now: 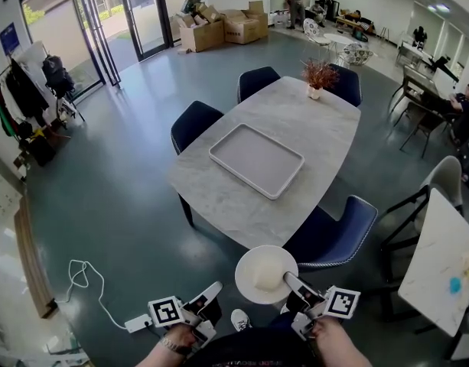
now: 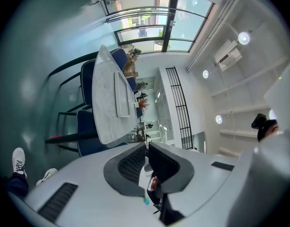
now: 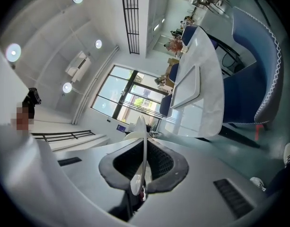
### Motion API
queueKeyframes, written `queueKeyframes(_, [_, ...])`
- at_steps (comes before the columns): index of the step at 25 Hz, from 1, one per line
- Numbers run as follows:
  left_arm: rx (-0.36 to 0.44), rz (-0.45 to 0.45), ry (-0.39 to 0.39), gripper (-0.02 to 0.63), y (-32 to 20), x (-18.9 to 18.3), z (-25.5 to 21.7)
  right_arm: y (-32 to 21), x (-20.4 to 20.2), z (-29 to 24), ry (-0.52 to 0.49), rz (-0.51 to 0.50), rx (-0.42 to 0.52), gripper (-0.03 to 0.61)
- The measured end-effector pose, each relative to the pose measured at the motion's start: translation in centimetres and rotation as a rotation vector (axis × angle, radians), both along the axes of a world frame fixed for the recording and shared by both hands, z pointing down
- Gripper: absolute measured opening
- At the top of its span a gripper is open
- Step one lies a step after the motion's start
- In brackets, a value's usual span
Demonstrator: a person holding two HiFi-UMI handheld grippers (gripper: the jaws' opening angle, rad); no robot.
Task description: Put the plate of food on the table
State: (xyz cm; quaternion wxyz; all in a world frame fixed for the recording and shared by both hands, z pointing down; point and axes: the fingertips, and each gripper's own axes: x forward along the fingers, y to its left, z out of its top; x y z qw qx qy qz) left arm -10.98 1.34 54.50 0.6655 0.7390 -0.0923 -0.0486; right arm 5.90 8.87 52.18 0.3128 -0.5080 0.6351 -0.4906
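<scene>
While it hangs in the air above the floor, short of the desk's near edge, the plate of food is pinched at its rim by the right gripper. A pale mound lies on it. The left gripper, beside it and apart, has its jaws pressed together on nothing. A grey tray lies mid-desk. A blue chair stands near the plate.
</scene>
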Motion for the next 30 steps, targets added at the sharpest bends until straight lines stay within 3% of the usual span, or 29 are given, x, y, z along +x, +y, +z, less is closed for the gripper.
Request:
queueKeyframes(3, [0.075, 0.036, -0.007, 0.006, 0.3, -0.3, -0.4, 0.1, 1.7, -0.6, 0.028, 0.038, 0.013, 0.026])
queueKeyframes(9, [0.327, 0.183, -0.075, 0.005, 1.9, 0.6, -1.9, 0.0, 3.8, -1.2, 0.05, 0.096, 0.02, 0.026])
queueKeyframes(17, [0.501, 0.303, -0.069, 0.005, 4.1, 0.9, -2.7, -1.2, 4.2, -1.8, 0.075, 0.108, 0.024, 0.026])
queueKeyframes(23, [0.54, 0.351, -0.086, 0.005, 5.3, 1.8, -3.2, -2.5, 6.7, -2.0, 0.11, 0.118, -0.006, 0.026])
queueKeyframes(30, [0.565, 0.291, -0.103, 0.005, 3.3, 1.8, -3.3, -6.7, 9.8, -2.6, 0.099, 0.116, 0.012, 0.026])
